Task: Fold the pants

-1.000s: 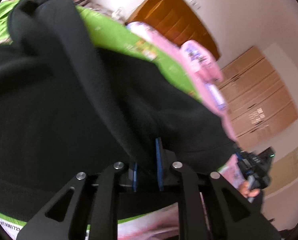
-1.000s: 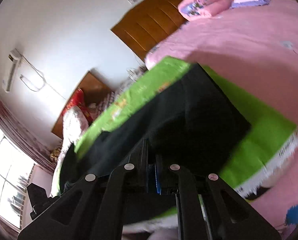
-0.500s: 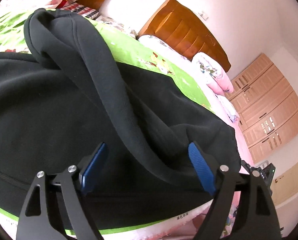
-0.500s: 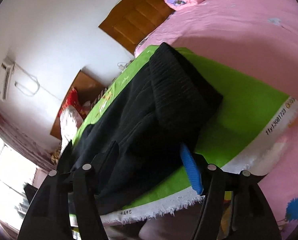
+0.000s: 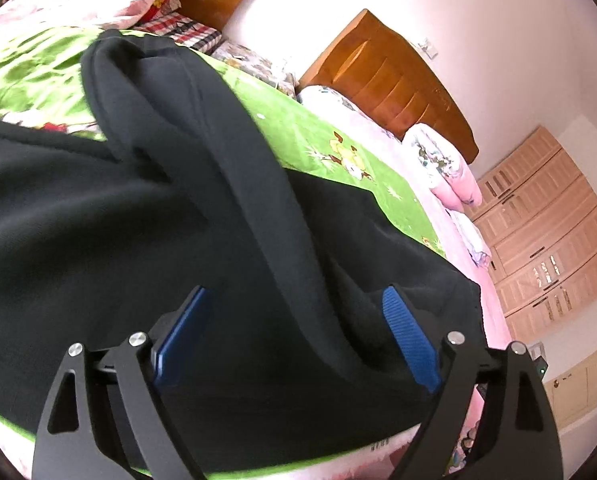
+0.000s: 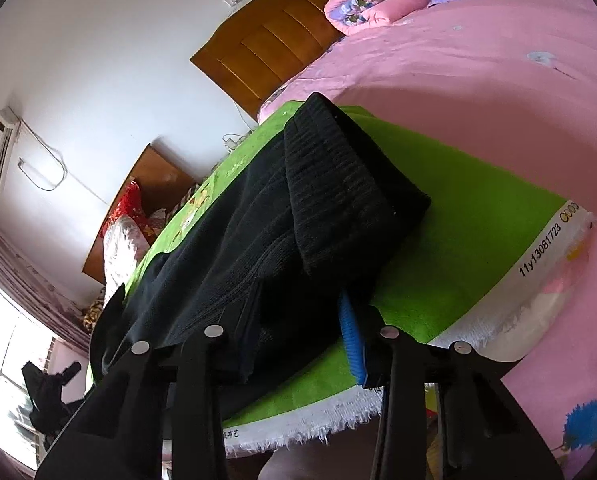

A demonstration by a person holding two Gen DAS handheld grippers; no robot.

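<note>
Right wrist view, black pants (image 6: 318,208) on green cloth (image 6: 478,216), pink bed (image 6: 478,60), both jaws apart.

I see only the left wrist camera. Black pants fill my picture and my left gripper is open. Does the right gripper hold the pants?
Observer: No. The right gripper is open; fabric of the black pants lies between its fingers, not clamped.
Operator: Which part of the pants is near it?
Observer: A ribbed band, folded over on top, lies just beyond the fingers.
Operator: Is there bare cloth beside the pants on that side?
Observer: Yes. The green cloth shows bare there, up to its white fringed edge, which is printed 11y13081723.
</note>
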